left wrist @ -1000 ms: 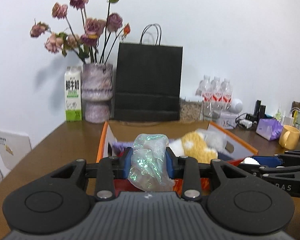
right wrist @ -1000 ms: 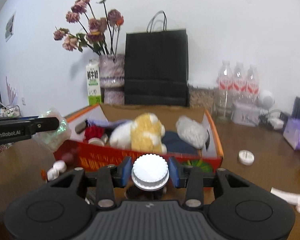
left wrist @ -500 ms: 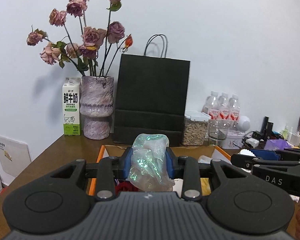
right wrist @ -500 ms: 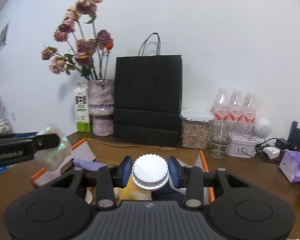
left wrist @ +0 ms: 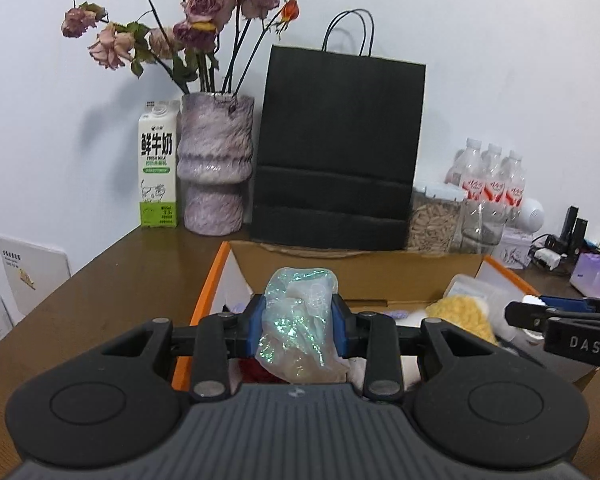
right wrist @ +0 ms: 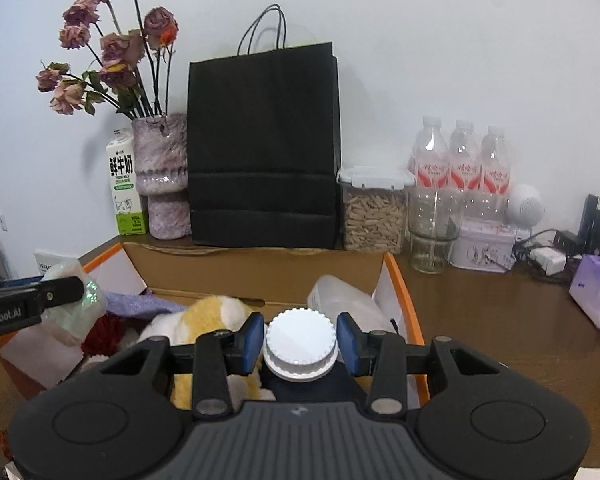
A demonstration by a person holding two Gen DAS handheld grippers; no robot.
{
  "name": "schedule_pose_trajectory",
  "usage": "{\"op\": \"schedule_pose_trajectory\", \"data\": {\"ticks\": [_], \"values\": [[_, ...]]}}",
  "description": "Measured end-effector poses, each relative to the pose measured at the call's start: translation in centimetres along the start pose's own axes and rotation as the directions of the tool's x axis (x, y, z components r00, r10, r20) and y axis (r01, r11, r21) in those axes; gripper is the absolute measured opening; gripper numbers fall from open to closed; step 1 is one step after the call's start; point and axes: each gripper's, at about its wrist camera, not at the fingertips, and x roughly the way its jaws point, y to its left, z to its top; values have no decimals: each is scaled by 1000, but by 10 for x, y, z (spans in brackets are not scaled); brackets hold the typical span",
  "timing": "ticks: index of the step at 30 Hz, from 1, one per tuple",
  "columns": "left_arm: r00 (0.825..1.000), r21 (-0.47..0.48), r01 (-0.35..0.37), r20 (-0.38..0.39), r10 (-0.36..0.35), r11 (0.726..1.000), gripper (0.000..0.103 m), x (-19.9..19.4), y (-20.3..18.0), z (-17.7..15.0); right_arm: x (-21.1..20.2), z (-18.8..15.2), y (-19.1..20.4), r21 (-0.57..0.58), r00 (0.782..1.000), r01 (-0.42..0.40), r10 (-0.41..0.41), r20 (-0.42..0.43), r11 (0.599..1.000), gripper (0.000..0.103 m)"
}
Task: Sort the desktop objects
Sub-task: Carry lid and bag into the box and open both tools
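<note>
Below the white ribbed cap (right wrist: 300, 344) the body it belongs to is hidden by the right gripper (right wrist: 300, 345), much of the cardboard box (right wrist: 260, 276) contents is covered (likewise behind the left gripper (left wrist: 298, 326)), and the topmost dried roses (left wrist: 196, 8) are cropped.

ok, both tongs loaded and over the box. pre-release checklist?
1. Left tongs gripping the iridescent bag: ok, pads press both its sides.
2. Right tongs gripping the white ribbed cap: ok.
3. Bag over the orange-edged box: ok.
4. Cap over the box interior: ok, plush toy and dark item below.
5. Free landing spot under each item: cannot tell, the tongs hide it.
6. Tongs clear of each other: ok, apart in both views.
</note>
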Motion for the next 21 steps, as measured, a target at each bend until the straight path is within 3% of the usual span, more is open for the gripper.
{"op": "schedule_pose_trajectory", "data": {"ticks": [8,15,16,18,20,21], "values": [[1000,25,-17,-22,18,1000,36,3,0,-4,5,-9,2,-1,1000,8,-8,-19,1000,39],[999,54,-28,-25,29,998,47,3,-4,-6,5,-11,3,9,1000,2,-2,-24,1000,41],[999,56,-28,-23,29,998,50,2,-5,-6,4,-11,3,11,1000,1,0,-23,1000,50],[999,58,-37,-12,38,998,76,0,-6,-5,2,-11,3,15,1000,0,0,-8,1000,68],[999,60,-38,11,37,997,84,-4,-7,-5,-2,-11,6,8,1000,2,-2,8,1000,80],[999,60,-36,18,35,998,95,-5,-7,-4,-4,-10,7,5,1000,0,0,18,1000,89]]}}
